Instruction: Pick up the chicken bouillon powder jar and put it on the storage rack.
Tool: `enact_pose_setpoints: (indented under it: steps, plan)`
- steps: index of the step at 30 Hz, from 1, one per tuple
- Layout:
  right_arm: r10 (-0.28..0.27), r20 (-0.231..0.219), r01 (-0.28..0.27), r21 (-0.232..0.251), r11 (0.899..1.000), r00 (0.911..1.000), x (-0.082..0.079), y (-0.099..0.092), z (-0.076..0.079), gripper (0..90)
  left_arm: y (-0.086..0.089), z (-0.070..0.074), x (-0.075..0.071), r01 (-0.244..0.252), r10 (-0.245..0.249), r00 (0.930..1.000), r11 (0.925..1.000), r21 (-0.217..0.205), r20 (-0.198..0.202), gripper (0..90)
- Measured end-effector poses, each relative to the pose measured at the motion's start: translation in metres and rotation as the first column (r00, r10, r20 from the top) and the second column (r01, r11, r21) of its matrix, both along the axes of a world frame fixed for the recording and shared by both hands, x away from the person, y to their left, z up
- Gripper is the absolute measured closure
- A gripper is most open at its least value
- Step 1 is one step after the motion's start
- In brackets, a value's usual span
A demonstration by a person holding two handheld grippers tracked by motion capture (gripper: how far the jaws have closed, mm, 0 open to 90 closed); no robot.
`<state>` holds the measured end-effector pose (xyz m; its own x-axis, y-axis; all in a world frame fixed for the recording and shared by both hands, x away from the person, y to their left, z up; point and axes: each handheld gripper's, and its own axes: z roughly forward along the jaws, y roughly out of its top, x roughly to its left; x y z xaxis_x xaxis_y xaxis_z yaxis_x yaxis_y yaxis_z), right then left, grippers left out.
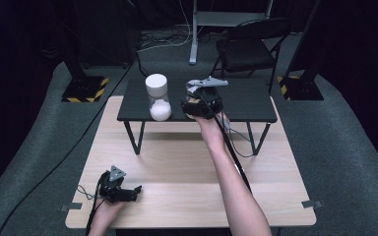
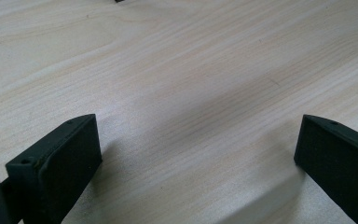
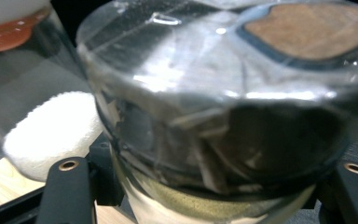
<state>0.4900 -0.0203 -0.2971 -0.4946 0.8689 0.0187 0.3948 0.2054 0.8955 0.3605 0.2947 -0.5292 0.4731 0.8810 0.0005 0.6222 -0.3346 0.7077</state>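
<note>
Left gripper (image 1: 137, 189) is rested on the light wood table (image 1: 187, 167) near its front-left corner, jaws spread wide, nothing held between them; in the left gripper view only bare wood grain is seen past them. On the black raised shelf (image 1: 246, 105), a clear jar (image 1: 158, 97) with a white lid and white powder at the bottom is stood upright. Just right of it, the right gripper (image 1: 197, 109) is pinched on a wrapped clear container (image 3: 223, 116), held at the shelf's front edge beside the jar. Judged: pickup done, set-down on the shelf not yet finished, release outstanding. A brown patch is seen on the container's top; no readable text or brand.
</note>
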Motion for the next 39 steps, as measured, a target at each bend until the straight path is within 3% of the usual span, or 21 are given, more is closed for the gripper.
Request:
enact_pose_setpoints:
  steps: [17, 20, 29, 39]
  plan:
    - [0.011, -0.001, -0.011, -0.027, 1.000, 0.9999, 0.010, 0.003, -0.005, 30.5, 0.000, 0.000, 0.000, 0.001, -0.001, 1.0000, 1.0000, 0.000, 0.000, 0.2]
    - [0.009, 0.003, -0.009, -0.015, 1.000, 1.0000, 0.009, 0.002, -0.004, 26.4, 0.000, 0.000, 0.000, 0.001, -0.001, 1.0000, 1.0000, 0.001, -0.001, 0.2]
    - [0.016, 0.019, -0.016, -0.012, 1.000, 0.9997, -0.001, -0.005, 0.001, 15.8, 0.000, 0.000, 0.000, 0.001, -0.001, 1.0000, 1.0000, 0.001, -0.001, 0.2]
    - [0.019, 0.027, -0.019, -0.011, 1.000, 0.9994, -0.021, -0.017, -0.005, 11.1, 0.000, 0.000, 0.000, 0.001, -0.001, 1.0000, 1.0000, 0.000, 0.000, 0.2]
